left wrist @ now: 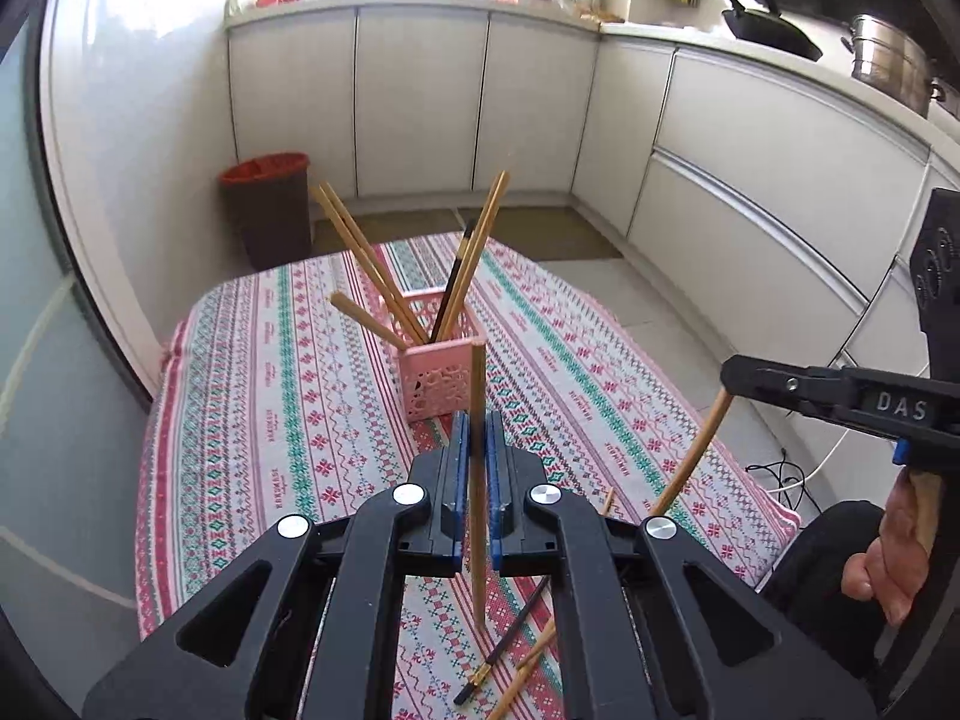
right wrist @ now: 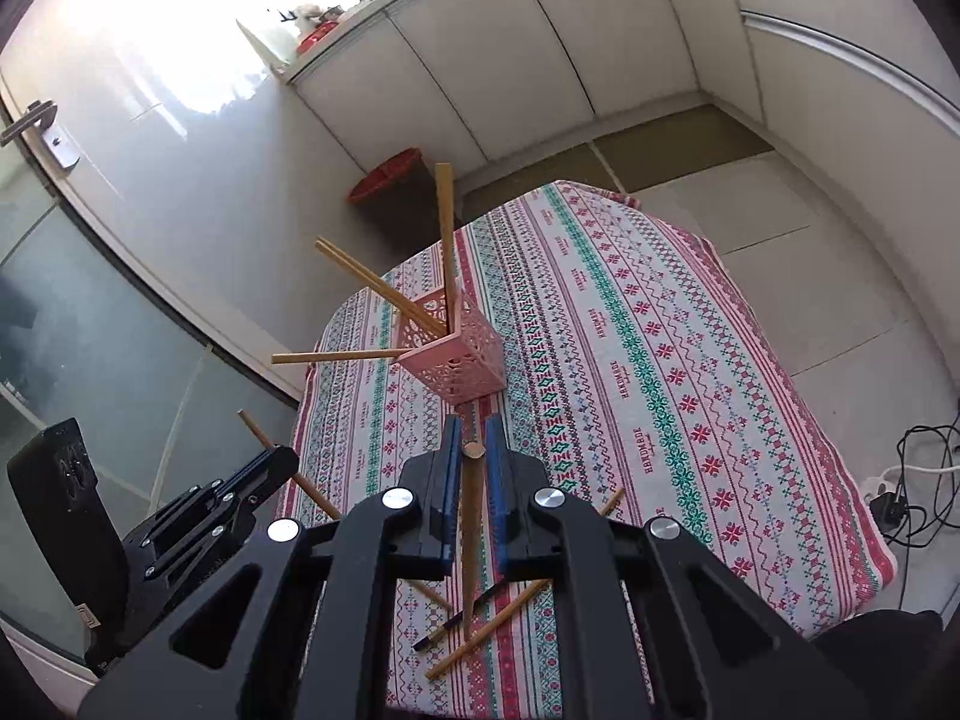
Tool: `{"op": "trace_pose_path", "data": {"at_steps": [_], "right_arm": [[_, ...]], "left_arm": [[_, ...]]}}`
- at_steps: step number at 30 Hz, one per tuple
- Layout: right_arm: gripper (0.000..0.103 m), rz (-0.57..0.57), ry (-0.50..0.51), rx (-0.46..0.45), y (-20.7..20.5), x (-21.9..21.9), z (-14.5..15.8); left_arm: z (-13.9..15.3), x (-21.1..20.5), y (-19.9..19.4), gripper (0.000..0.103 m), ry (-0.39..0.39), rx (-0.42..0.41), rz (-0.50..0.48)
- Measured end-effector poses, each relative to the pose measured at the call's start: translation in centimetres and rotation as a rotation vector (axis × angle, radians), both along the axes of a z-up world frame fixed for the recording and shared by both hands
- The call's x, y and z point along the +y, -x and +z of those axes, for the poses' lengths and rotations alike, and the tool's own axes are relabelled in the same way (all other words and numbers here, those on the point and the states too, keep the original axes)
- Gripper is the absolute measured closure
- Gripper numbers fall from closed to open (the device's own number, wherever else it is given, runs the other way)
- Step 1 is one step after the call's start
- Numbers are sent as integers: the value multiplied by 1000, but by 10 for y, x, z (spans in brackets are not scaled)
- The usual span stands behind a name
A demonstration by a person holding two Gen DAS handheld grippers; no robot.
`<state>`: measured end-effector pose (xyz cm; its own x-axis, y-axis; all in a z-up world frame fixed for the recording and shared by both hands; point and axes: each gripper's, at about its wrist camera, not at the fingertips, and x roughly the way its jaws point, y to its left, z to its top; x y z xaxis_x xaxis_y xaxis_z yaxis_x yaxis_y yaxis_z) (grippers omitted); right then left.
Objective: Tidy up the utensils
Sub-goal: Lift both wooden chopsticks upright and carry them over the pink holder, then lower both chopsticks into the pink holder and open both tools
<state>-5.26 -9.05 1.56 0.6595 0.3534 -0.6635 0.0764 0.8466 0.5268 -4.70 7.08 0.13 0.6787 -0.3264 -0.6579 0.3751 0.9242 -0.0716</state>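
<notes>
Left gripper (left wrist: pixel 478 450): jaws pinching one wooden chopstick (left wrist: pixel 477 420) near its middle, the stick held upright and clear of the desk (left wrist: pixel 600 360), presumably so it can drop end-first into the holder. Right gripper (right wrist: pixel 474 456): jaws likewise clamped on a second chopstick (right wrist: pixel 470 540), its round end showing between the blue pads (right wrist: pixel 453 468) and its tip hanging below.

The pink lattice holder (left wrist: pixel 433 377) stands at 12 o'clock from the left gripper, just beyond it. It already carries several chopsticks, fanned outward and leaning on its rim.

Loose chopsticks (right wrist: pixel 480 624), one of them dark, lie crossed on the cloth at 6 o'clock, beneath both grippers. Judgement: sorting is partly done.
</notes>
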Motion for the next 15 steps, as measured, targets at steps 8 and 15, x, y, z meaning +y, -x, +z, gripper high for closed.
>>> {"op": "trace_pose_path", "data": {"at_steps": [8,15], "right_arm": [[98,36,25,-47,5,5,41],[99,43,54,-96,-5,-2,82]], "left_arm": [[39,9,3,99,24,-66,9],[62,9,-3,99,25,-97,9]]}}
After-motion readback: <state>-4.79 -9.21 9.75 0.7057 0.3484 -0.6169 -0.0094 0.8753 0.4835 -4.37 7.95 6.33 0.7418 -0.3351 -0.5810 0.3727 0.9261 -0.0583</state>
